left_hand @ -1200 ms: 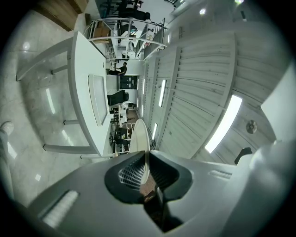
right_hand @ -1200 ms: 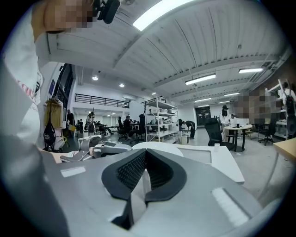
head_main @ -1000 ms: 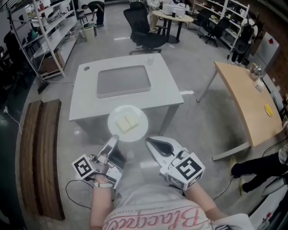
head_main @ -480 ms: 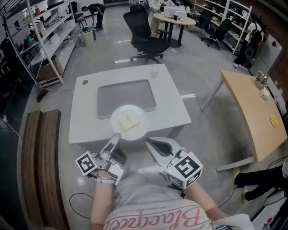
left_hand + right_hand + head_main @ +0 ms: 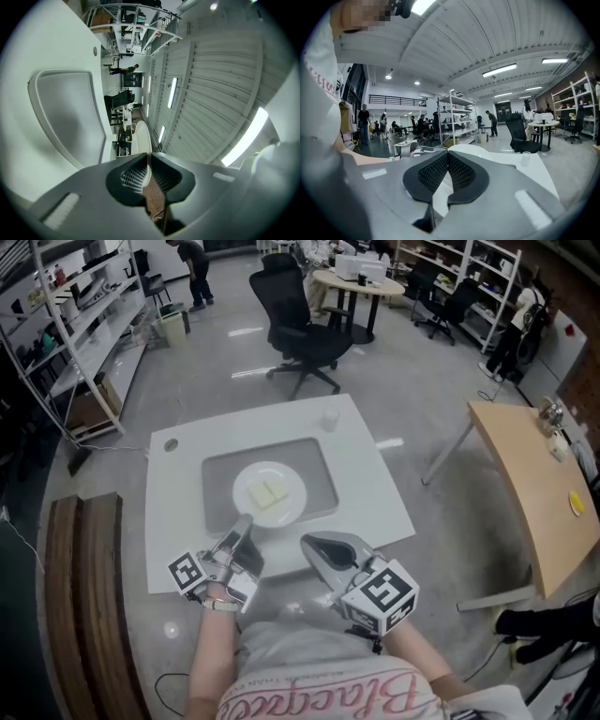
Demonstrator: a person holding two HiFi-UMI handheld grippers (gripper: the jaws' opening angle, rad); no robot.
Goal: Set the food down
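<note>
1. The left gripper [image 5: 241,523] is clamped down on the near-left rim of a white plate [image 5: 292,509]. Its jaws are nearly together, with only the thin edge of the plate between the pads.
2. The food [image 5: 269,493], two pale yellow flat pieces side by side, lies in the middle of that plate.
3. The plate is over the grey tray [image 5: 315,468] set in the white table [image 5: 370,488], towards the tray's near side. Whether it touches the tray cannot be told.
4. The right gripper [image 5: 308,541] is at the table's near edge, right of the plate and apart from it. Its jaws are pressed together with nothing between them.
5. A small clear cup [image 5: 330,418] stands at the far right of the table, beyond the tray.
</note>
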